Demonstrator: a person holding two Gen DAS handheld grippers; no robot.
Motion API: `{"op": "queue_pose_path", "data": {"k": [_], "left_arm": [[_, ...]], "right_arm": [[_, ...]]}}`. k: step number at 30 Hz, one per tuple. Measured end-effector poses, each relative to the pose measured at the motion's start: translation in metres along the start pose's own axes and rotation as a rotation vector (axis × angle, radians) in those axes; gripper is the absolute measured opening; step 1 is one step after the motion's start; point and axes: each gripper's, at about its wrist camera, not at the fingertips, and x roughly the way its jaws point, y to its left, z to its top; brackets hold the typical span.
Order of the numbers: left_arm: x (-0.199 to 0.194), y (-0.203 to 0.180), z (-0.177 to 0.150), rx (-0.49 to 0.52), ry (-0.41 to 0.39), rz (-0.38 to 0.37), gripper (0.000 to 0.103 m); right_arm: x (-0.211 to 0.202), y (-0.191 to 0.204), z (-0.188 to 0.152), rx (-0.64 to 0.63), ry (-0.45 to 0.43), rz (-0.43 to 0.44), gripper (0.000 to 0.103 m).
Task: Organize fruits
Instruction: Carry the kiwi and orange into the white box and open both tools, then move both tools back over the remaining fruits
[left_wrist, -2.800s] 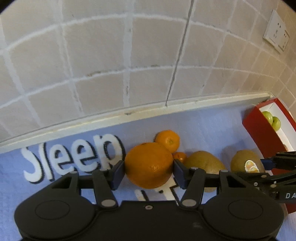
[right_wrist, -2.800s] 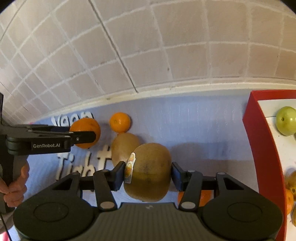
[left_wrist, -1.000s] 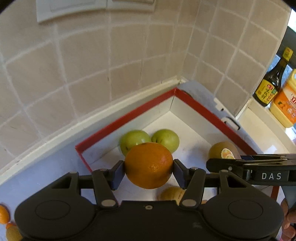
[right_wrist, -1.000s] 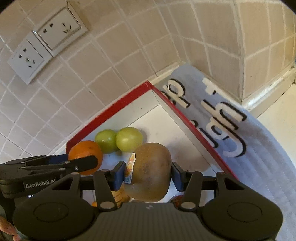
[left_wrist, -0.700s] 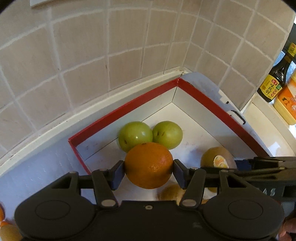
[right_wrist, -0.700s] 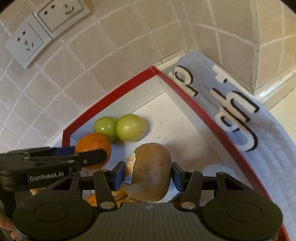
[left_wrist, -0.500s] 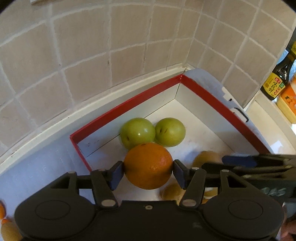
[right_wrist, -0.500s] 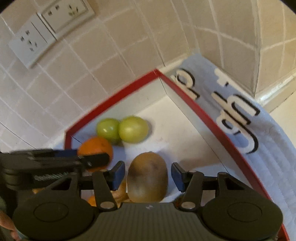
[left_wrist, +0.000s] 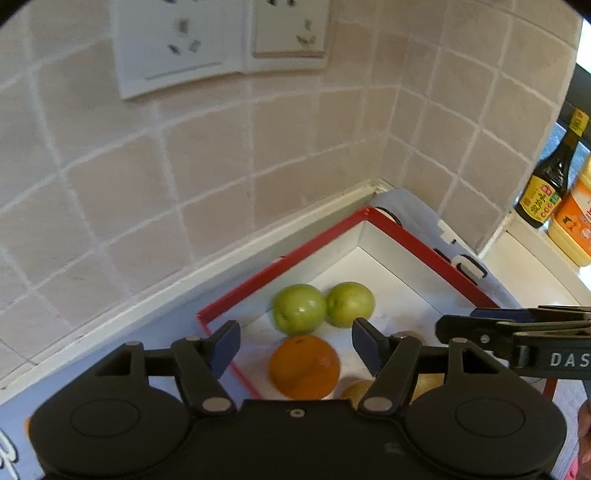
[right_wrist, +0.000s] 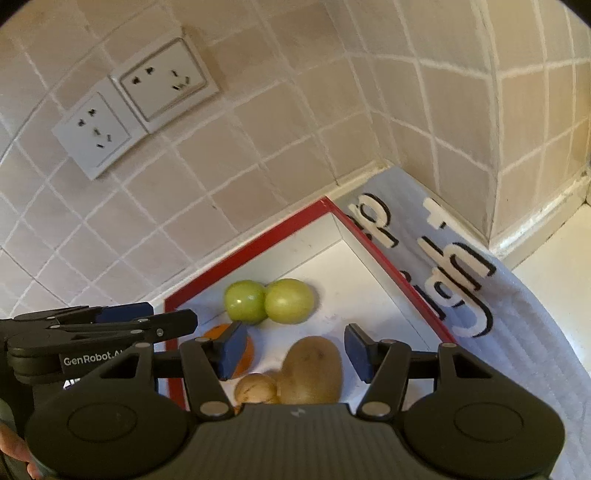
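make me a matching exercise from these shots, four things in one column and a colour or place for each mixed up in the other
Things:
1. orange
2. two apples
3. kiwi
4. soy sauce bottle

Colour or place:
a. green, side by side near the box's back wall
b. brown, lying in the box below the open right tongs
c. dark, standing on the ledge at far right
d. lying in the red-rimmed box below the open left tongs

Pairs: 1-d, 2-a, 3-b, 4-c
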Motion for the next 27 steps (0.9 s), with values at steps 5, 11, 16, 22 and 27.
{"op": "queue_pose_path", "data": {"k": [5, 11, 16, 22, 27], "left_arm": [[-0.019, 0.017, -0.002, -0.025, -0.023, 0.021, 0.079], [-0.044, 0.049, -0.010, -0.065, -0.046, 0.057, 0.079], [-0.064, 0.078, -0.018, -0.086, -0.062, 0.099, 0.079], [-0.085, 0.119, -0.031, -0.138, -0.073, 0.148, 0.079], [-0.096, 0.152, -0.046, -0.186, -0.056, 0.192, 0.079]], "right_arm": [[-0.007, 0.018, 0.000, -0.017, -0.010, 0.007, 0.061], [-0.015, 0.052, -0.002, -0.062, -0.034, 0.036, 0.061], [-0.016, 0.084, -0.006, -0.102, -0.050, 0.066, 0.061], [-0.012, 0.126, -0.015, -0.162, -0.040, 0.109, 0.061], [-0.001, 0.157, -0.026, -0.211, -0.010, 0.134, 0.061]]}}
